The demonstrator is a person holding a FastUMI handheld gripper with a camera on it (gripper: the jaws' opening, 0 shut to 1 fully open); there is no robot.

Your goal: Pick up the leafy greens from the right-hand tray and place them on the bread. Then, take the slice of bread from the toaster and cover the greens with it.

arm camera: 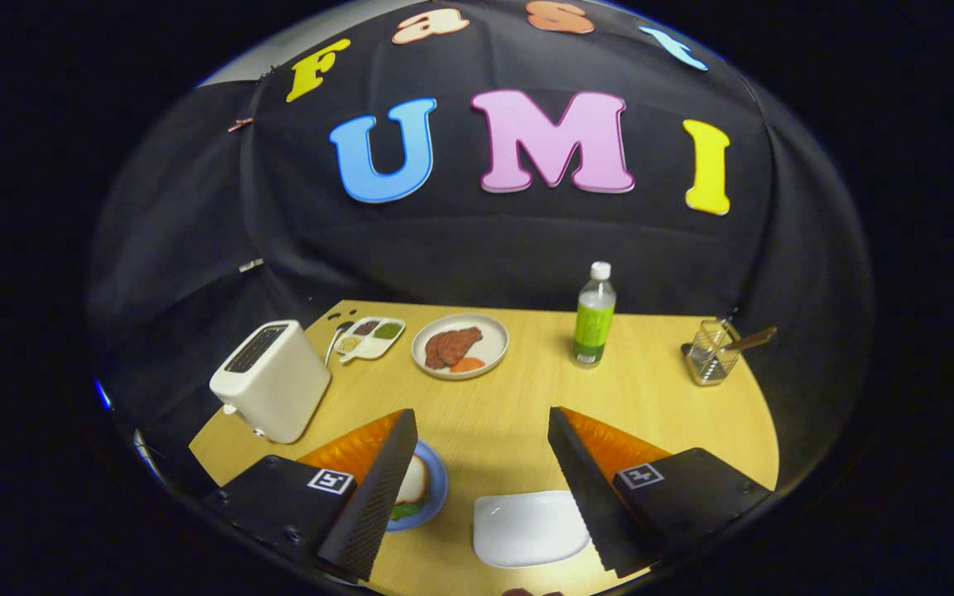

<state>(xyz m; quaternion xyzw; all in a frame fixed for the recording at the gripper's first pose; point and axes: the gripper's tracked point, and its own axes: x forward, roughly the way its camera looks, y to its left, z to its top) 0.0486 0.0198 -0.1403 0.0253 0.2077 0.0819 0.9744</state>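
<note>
Fingers spread wide, nothing between them; gripper (481,459) hangs above the wooden table (510,414). Below the gap, nearer the right finger, a white tray (527,528) sits bare on its visible part. Just beside the left finger, partly hidden behind it, a blue plate (431,488) carries a slice of bread (413,482), with a bit of leafy greens (404,511) showing under it at the plate's near side. So greens and bread are stacked on the blue plate; how neatly, cannot tell, finger blocks it.

Beyond the left finger, a white toaster (272,379) stands near the table's left edge; whether anything is in the slots, cannot tell. Farther back, a small divided dish (371,337) with green, dark and pale fillings, a spoon-like handle just left of it. Next to that, a round white plate (460,346) with brown meat slices and an orange piece. Right of it, well apart, an upright green-labelled bottle (594,317) with a white cap. Far right, a clear holder (709,354) with a wooden-handled utensil leaning out.
</note>
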